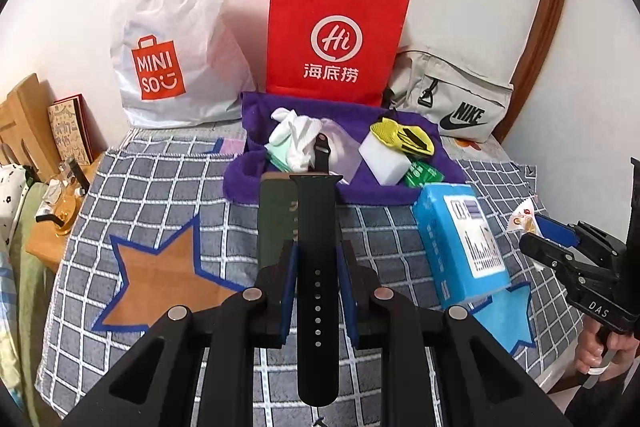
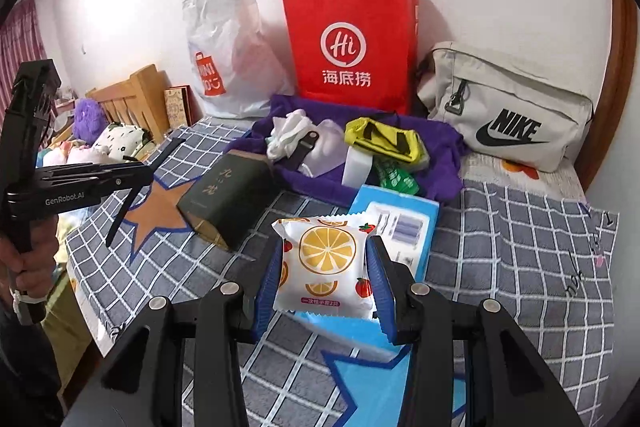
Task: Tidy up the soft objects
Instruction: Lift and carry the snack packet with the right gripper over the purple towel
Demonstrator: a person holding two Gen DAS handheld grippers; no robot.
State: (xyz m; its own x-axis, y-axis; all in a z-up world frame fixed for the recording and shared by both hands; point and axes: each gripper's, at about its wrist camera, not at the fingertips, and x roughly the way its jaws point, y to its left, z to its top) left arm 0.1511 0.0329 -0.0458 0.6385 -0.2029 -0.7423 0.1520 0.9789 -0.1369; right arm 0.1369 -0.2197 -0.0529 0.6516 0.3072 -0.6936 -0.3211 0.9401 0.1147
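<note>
My left gripper [image 1: 318, 247] is shut on a black watch strap [image 1: 318, 291], held lengthwise between the blue pads above the checked bedspread [image 1: 160, 187]. My right gripper [image 2: 326, 241] is shut on a white wet-wipe packet [image 2: 326, 263] printed with orange slices, held over a blue tissue pack [image 2: 400, 223]. Each gripper shows in the other's view: the right one [image 1: 532, 237] at the far right with its packet [image 1: 522, 219], the left one [image 2: 146, 173] at the left with the strap [image 2: 122, 217] hanging. Ahead lies a purple towel [image 1: 360, 183] heaped with white socks [image 1: 296, 139], a second strap, a white sponge [image 1: 382, 155] and a yellow-black item [image 1: 404, 135].
A dark green box [image 2: 228, 195] lies in front of the towel. Against the wall stand a white Miniso bag [image 1: 172, 39], a red paper bag [image 1: 336, 35] and a beige Nike bag [image 1: 452, 99]. A wooden headboard and side table are on the left. A hand grips each gripper's handle.
</note>
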